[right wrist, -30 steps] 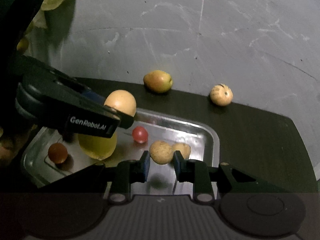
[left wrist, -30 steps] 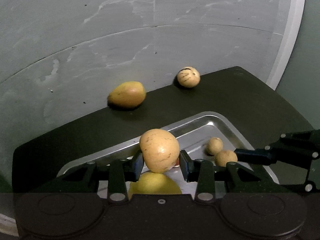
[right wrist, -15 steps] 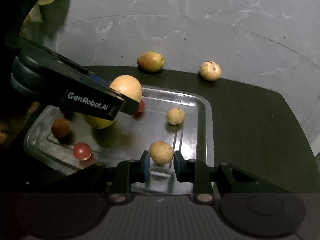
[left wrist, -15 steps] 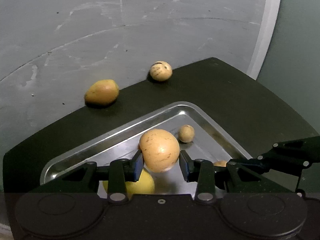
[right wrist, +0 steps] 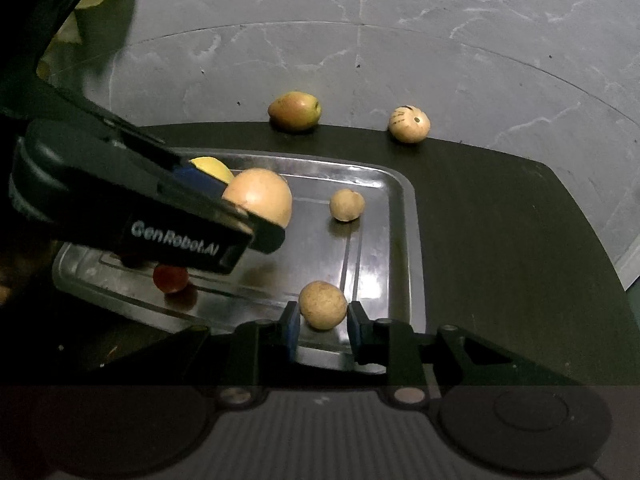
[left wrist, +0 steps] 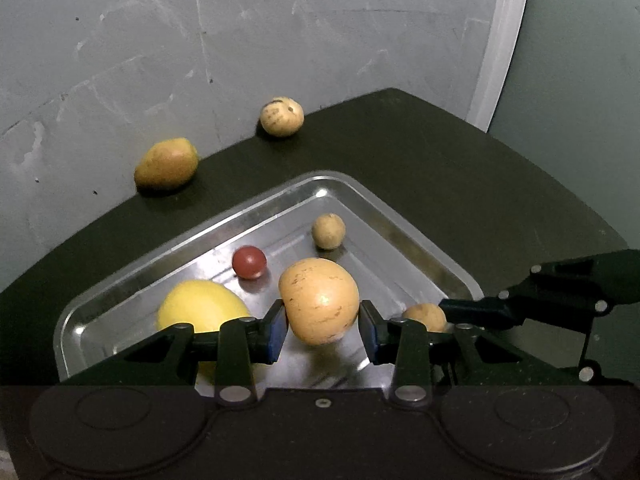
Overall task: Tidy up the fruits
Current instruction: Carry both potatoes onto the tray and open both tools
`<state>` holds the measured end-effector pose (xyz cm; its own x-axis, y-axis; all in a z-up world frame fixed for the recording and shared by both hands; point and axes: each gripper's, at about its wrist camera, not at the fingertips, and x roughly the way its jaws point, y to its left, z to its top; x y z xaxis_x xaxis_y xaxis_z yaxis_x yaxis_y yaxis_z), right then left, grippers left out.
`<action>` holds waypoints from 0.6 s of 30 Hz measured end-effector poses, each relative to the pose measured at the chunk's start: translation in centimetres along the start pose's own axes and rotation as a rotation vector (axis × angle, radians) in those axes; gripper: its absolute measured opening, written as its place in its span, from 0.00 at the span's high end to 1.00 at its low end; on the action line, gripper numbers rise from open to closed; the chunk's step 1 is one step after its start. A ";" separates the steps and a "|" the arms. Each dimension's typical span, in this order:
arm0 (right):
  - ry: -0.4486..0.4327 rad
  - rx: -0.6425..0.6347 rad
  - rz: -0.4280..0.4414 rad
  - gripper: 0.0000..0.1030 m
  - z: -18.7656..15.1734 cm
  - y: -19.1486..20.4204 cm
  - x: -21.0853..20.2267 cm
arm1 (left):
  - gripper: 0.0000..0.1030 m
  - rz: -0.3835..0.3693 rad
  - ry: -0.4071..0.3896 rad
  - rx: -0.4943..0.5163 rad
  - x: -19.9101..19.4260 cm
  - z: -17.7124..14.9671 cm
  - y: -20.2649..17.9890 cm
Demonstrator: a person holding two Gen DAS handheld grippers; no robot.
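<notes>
We are roughly midway. Inside the shiny rectangular metal tray (left wrist: 192, 248) a yellow lemon-like fruit (left wrist: 200, 308), a small red cherry tomato (left wrist: 249, 262) and a small round tan fruit (left wrist: 328, 231) are already lying. Our left hand-held gripper (left wrist: 322, 326) is clenching a large, smooth tan-orange fruit with dark flecks (left wrist: 319, 300) above the tray; our right hand-held gripper (right wrist: 320, 322) is gripping a small tan speckled fruit (right wrist: 322, 305) over the near rim. An orange-yellow mango-shaped fruit (left wrist: 166, 163) and a pale striped round fruit (left wrist: 281, 116) are still waiting on the dark counter (left wrist: 460, 184), far edge. A second red tomato (right wrist: 171, 278) is seemingly sitting behind the left gripper.
</notes>
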<state>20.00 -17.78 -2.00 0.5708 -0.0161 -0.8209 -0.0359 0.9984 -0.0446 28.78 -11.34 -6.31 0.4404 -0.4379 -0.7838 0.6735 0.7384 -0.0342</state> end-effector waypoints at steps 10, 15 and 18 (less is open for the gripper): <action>0.003 0.010 -0.010 0.72 -0.3 0.2 -0.2 | 0.61 -0.004 0.049 0.004 0.4 -0.8 -0.2; 0.005 0.013 -0.015 0.72 -0.2 0.1 -0.1 | 0.61 -0.004 0.060 0.008 0.4 -0.8 -0.2; 0.007 0.015 -0.016 0.72 -0.2 0.1 0.0 | 0.61 -0.005 0.063 0.009 0.5 -0.8 -0.1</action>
<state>19.79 -17.72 -2.10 0.5658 -0.0321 -0.8239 -0.0150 0.9987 -0.0492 28.44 -11.20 -7.20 0.3988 -0.4079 -0.8213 0.6808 0.7317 -0.0329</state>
